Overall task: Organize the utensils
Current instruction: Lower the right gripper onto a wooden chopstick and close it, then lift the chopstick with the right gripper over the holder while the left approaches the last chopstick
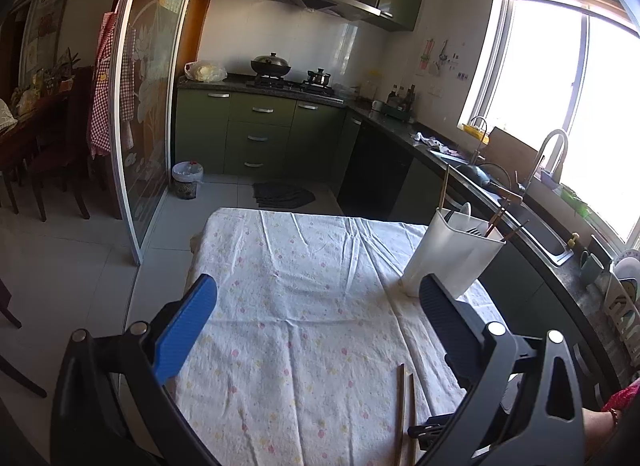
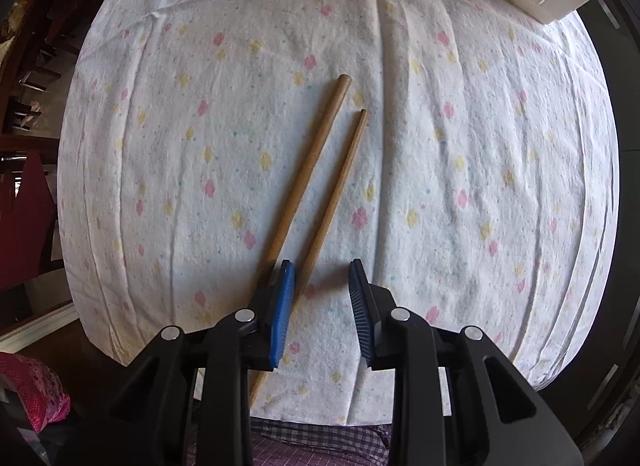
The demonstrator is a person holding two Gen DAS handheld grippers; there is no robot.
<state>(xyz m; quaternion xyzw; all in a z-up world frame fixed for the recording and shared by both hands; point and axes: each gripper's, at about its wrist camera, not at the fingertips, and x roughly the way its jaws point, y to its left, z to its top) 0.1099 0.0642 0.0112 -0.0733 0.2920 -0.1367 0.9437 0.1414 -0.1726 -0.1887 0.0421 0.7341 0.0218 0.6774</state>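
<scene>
The two chopsticks (image 2: 320, 185) lie side by side on the flowered cloth (image 2: 460, 145), and only your right wrist view shows them whole. There your right gripper (image 2: 321, 286) hovers half open over their near ends; whether it touches them I cannot tell. Your left gripper (image 1: 320, 306) is wide open and holds nothing. Only its view shows the white holder (image 1: 448, 254) complete, standing at the table's far right; its contents are hard to make out.
</scene>
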